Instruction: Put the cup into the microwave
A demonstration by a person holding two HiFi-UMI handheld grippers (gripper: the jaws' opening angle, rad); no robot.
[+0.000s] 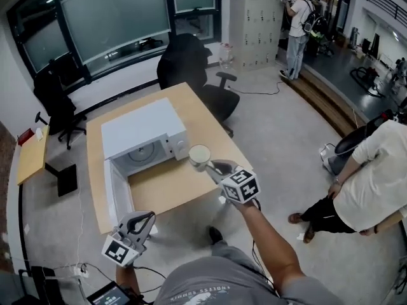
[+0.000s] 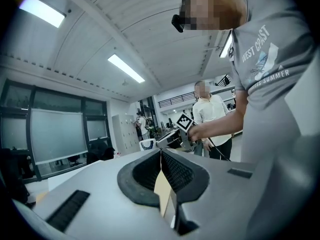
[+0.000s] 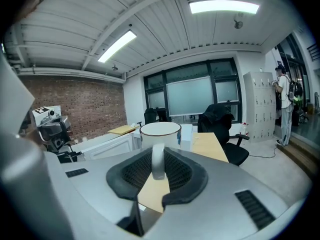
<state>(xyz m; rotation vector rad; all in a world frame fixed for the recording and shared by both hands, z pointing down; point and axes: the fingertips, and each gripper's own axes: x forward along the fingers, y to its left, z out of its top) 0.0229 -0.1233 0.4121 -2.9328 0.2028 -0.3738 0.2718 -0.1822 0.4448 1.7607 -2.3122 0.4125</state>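
Observation:
A white cup (image 1: 199,155) hangs in the air just right of the white microwave (image 1: 143,132), above the wooden table (image 1: 184,180). My right gripper (image 1: 213,166) is shut on its handle. In the right gripper view the handle (image 3: 158,160) sits between the black pads and the cup (image 3: 160,133) stands upright beyond my right gripper (image 3: 158,154). The microwave door (image 1: 118,196) swings open toward the table's front. My left gripper (image 1: 146,217) hovers low off the table's front left edge. Its jaws meet at the tips with nothing in them, as the left gripper (image 2: 160,153) view shows; the cup (image 2: 147,144) appears there too.
A black office chair (image 1: 194,68) stands behind the table. A person in white (image 1: 375,176) sits to the right on the floor side, and another person (image 1: 297,30) stands by the grey lockers (image 1: 254,18). A small yellow desk (image 1: 32,154) is at the left.

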